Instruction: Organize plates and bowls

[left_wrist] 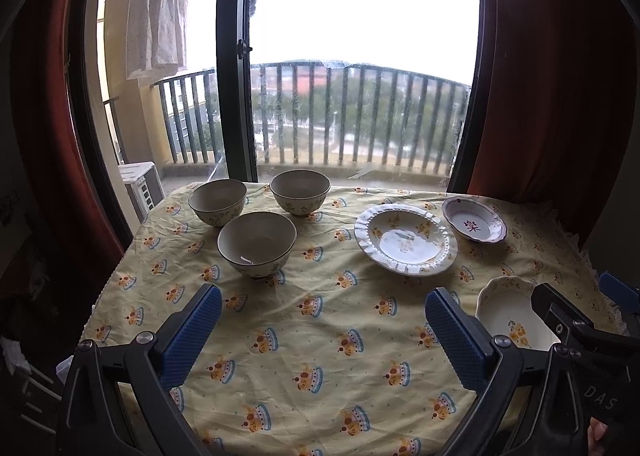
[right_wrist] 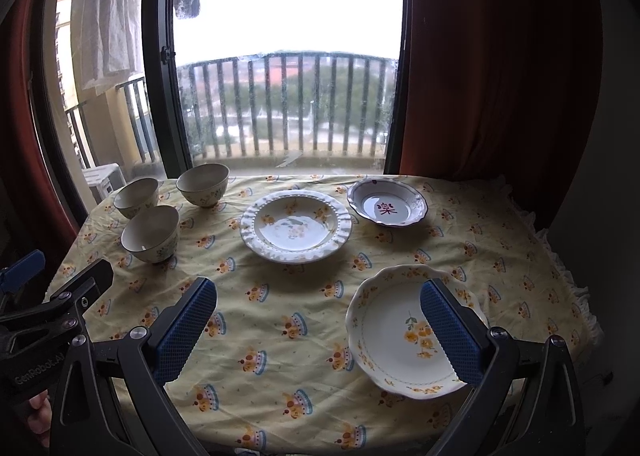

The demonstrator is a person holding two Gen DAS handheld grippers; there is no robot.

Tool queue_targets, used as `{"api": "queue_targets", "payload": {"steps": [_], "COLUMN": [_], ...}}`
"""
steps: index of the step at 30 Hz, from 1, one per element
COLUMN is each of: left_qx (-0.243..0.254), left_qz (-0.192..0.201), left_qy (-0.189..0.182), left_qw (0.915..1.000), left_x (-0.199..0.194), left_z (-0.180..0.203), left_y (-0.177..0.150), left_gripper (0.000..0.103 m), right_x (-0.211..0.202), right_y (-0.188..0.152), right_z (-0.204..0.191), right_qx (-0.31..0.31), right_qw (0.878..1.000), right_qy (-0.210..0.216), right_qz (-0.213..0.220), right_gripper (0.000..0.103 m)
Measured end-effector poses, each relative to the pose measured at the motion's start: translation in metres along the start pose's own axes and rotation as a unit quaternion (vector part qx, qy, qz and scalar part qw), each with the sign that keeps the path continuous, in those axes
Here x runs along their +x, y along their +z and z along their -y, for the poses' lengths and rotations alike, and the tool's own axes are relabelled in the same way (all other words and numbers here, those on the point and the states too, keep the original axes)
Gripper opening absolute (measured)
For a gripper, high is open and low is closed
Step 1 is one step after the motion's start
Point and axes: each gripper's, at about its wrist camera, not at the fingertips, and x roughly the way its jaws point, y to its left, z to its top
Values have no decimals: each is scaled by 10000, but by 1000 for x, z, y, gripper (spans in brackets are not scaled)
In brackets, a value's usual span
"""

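Observation:
Three cream bowls stand grouped at the table's far left: the nearest bowl, the left bowl and the far bowl. A ruffled white plate lies mid-table. A purple-rimmed dish with a red character sits behind it. A scalloped yellow-flower plate lies near right. My left gripper hovers open over bare cloth. My right gripper is open, its right finger above the scalloped plate.
A yellow crown-print cloth covers the table, frilled at the right edge. Behind it are a glass balcony door, railing, red curtains on both sides and an air-conditioner unit outside at left.

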Motion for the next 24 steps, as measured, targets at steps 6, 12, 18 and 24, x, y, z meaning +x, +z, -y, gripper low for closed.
{"api": "queue_targets", "payload": {"steps": [6,12,18,24], "left_qx": [125,166,133,206], "left_qz": [-98,-134,-156,-224], "left_qy": [120,122,61,107], "left_qw": [9998,9997,9998,9995], "left_x": [6,11,15,25], "left_z": [9,12,4,-6], "left_y": [1,5,15,26], "left_gripper": [102,102,102,102], "right_x": [5,12,17,20], "right_y": [1,4,14,24], "right_z": [2,3,-2,-19], "right_qx": [-15,7,44,-80], "right_qw": [9999,9997,9996,9997], "right_qy": [80,172,125,-104], "right_qz": [-62,-181,-267,-217], "right_gripper": [103,103,103,103]}}
